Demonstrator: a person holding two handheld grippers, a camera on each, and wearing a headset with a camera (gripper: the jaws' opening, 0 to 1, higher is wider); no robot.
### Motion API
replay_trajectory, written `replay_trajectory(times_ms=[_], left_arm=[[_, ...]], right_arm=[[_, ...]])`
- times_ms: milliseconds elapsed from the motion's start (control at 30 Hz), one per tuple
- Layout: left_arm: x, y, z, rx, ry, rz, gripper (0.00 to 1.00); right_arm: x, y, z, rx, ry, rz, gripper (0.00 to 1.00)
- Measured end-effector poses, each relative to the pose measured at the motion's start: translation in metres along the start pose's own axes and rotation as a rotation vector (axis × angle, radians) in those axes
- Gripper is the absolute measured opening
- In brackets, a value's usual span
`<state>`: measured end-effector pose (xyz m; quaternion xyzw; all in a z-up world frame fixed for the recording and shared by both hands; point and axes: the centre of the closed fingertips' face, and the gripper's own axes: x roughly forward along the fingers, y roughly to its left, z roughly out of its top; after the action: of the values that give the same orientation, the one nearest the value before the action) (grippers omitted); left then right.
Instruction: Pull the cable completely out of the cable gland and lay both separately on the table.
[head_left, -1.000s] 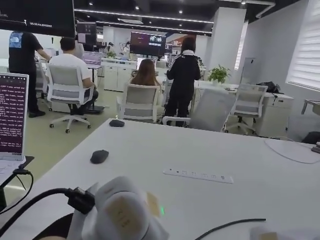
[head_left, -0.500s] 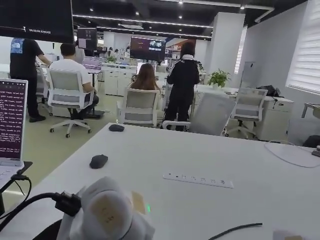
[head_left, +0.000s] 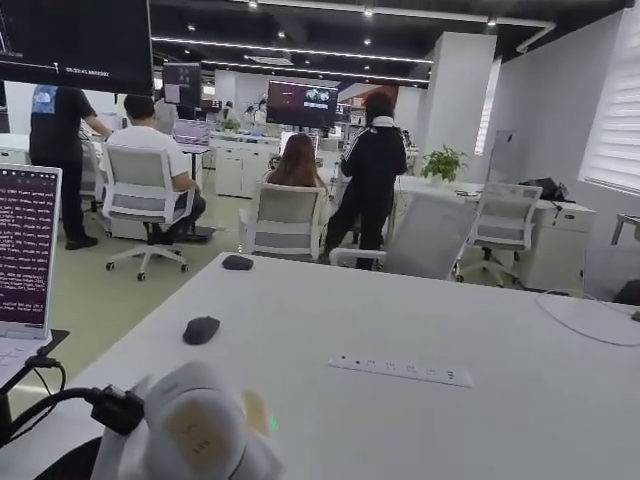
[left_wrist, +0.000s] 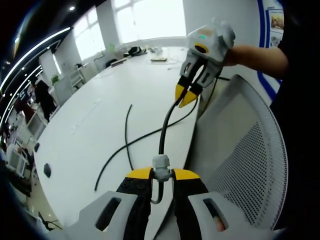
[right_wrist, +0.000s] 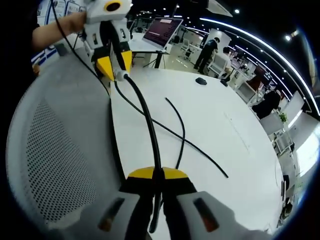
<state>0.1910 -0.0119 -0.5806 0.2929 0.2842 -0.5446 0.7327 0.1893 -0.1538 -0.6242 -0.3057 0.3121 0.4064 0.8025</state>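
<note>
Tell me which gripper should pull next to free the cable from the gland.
Right, probably. The left gripper clamps the white cable gland and can anchor it; the right gripper is shut on the black cable farther along, so it can draw the cable out.

The white table (head_left: 400, 310) lies open across its middle and far side; a power strip (head_left: 400, 369), a near mouse (head_left: 201, 330) and a far mouse (head_left: 237, 262) sit well apart; loose black cables (right_wrist: 183, 132) cross the near part; a mesh chair back (left_wrist: 240, 150) crowds the edge, where the cable (left_wrist: 167, 125) runs taut from the cable gland (left_wrist: 161, 165) in the left gripper (left_wrist: 161, 174) to the right gripper (left_wrist: 189, 96).
</note>
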Motion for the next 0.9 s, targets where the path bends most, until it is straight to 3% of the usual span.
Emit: replay_trajectory(times_ms=[133,233,300,333,400,467,533,633,733,833,900], left_arm=[[-0.001,-0.002,0.003,0.004,-0.003,-0.002,0.16],[-0.001,-0.003,0.005,0.013,0.009,0.003,0.16],[-0.002,-0.005,0.009,0.012,-0.008,-0.013,0.16],[-0.001,-0.006,0.011,0.015,-0.007,-0.012,0.16],[0.0,-0.006,0.011,0.04,0.012,-0.002,0.16],[0.002,-0.008,0.011,0.062,0.032,0.002,0.16],[0.004,-0.011,0.014,0.075,0.034,-0.003,0.16],[0.007,-0.017,0.019,0.096,0.03,-0.013,0.16],[0.007,-0.02,0.022,0.108,0.024,-0.017,0.16],[0.006,-0.021,0.024,0.118,0.016,-0.018,0.16],[0.005,-0.022,0.025,0.121,0.014,-0.018,0.16]], right_arm=[[0.004,0.002,-0.003,0.014,0.0,0.008,0.02],[0.006,0.008,-0.006,-0.007,0.043,0.027,0.04],[0.007,0.009,-0.002,-0.005,0.043,0.028,0.2],[0.007,0.011,0.006,-0.004,0.028,0.033,0.26],[0.006,0.017,0.023,-0.025,-0.006,0.049,0.24],[0.006,0.02,0.051,-0.046,-0.065,0.039,0.24],[0.007,0.033,0.078,-0.115,-0.114,0.07,0.25],[0.011,0.044,0.1,-0.196,-0.133,0.083,0.25],[0.018,0.046,0.106,-0.21,-0.132,0.082,0.24],[0.023,0.045,0.101,-0.245,-0.097,0.075,0.21],[0.025,0.045,0.098,-0.262,-0.079,0.078,0.13]])
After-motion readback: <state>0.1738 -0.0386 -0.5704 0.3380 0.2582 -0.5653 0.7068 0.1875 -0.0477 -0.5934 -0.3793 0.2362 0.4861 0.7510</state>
